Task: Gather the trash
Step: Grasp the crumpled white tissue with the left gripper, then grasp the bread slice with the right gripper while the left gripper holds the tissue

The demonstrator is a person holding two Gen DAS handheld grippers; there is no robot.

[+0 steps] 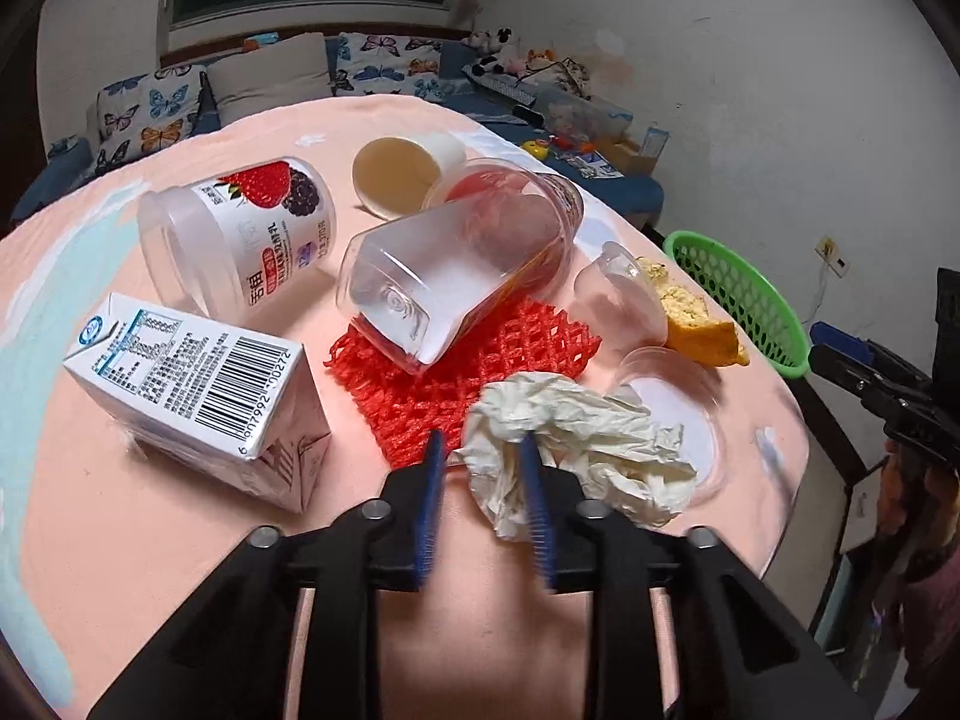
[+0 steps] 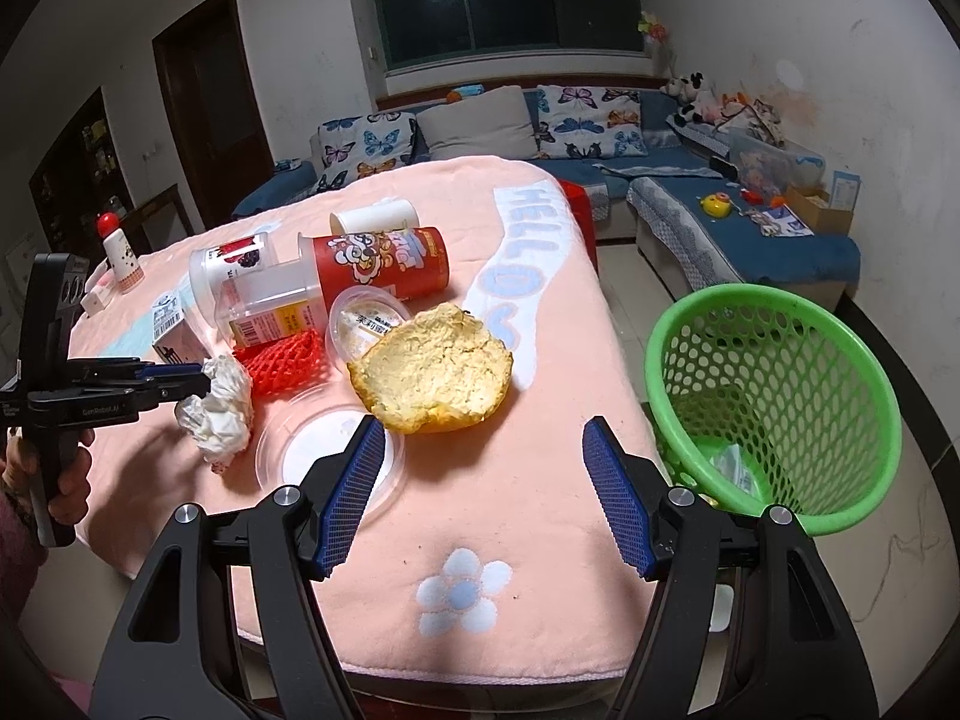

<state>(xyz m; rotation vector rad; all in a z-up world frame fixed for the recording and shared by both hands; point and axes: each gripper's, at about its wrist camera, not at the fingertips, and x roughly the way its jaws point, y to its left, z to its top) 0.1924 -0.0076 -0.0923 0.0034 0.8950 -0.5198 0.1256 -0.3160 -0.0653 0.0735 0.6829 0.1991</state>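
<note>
The left gripper stands partly closed at the near edge of the crumpled tissue: its right pad lies against the paper, the left pad shows clear cloth beside it, so a firm pinch cannot be confirmed. The right gripper hangs wide open and empty over bare pink tablecloth, close to the table's near rim, with free room between its fingers and the litter.

Just beyond it lie a clear plastic lid and the broken bread, touching each other. The tissue sits left of the lid, with the red foam net just behind it, and a clear jar lies tipped on that net. The milk carton lies left of the left gripper, the yogurt tub farther back, and a paper cup behind the jar.

The green basket stands off the table's right edge, apart from the cloth, scraps in its bottom.
</note>
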